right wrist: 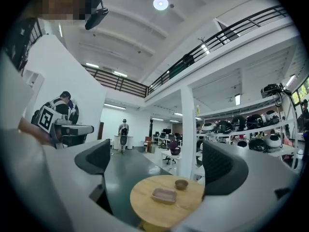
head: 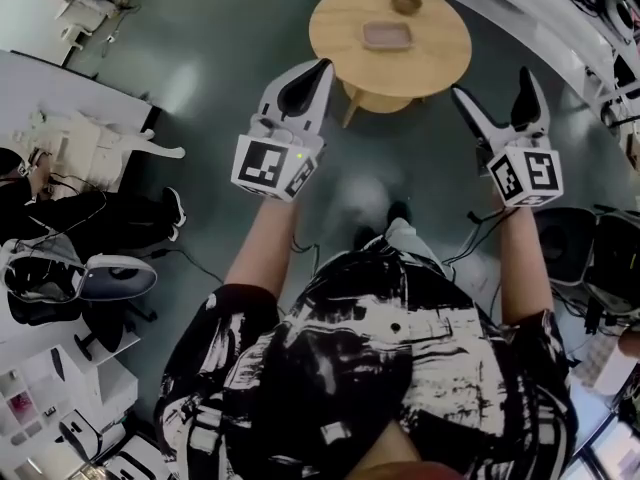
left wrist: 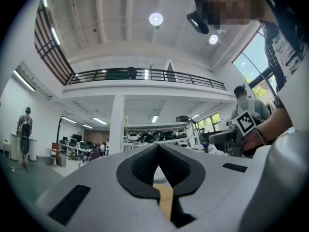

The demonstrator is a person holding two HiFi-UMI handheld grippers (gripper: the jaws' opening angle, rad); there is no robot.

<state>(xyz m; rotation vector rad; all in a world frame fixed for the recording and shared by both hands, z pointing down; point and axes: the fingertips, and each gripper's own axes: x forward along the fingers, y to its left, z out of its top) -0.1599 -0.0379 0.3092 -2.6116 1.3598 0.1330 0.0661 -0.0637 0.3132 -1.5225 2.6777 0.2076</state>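
While its jaws are pressed together with nothing between them, the left gripper (head: 322,66) hangs in the air short of the round wooden table (head: 340,30). On the tabletop lie a shallow rectangular tray (head: 388,35) and, just beyond it, a small bowl (head: 406,2). Farther right, the right gripper (head: 491,82) hangs clear of the table, jaws wide apart and empty.
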